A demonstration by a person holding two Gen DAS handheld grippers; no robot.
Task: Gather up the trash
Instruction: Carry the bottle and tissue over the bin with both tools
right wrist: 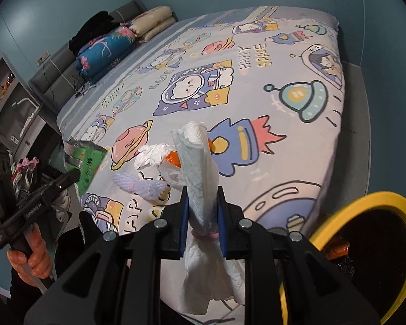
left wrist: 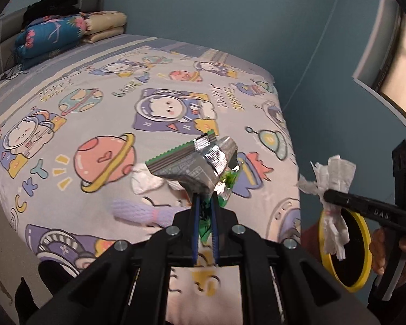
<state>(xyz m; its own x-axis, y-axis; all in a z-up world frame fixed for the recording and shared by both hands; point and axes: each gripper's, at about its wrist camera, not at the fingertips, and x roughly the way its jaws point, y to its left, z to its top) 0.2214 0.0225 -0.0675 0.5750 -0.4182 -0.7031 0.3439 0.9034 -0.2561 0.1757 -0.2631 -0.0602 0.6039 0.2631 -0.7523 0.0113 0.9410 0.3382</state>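
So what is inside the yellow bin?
The yellow bin is mostly dark inside; something orange lies near its rim. The right hand-held gripper covers part of the bin, so the rest is hidden.

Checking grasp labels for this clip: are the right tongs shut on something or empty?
Shut on a rolled white paper towel: the right tongs pinch its middle, both ends sticking out.
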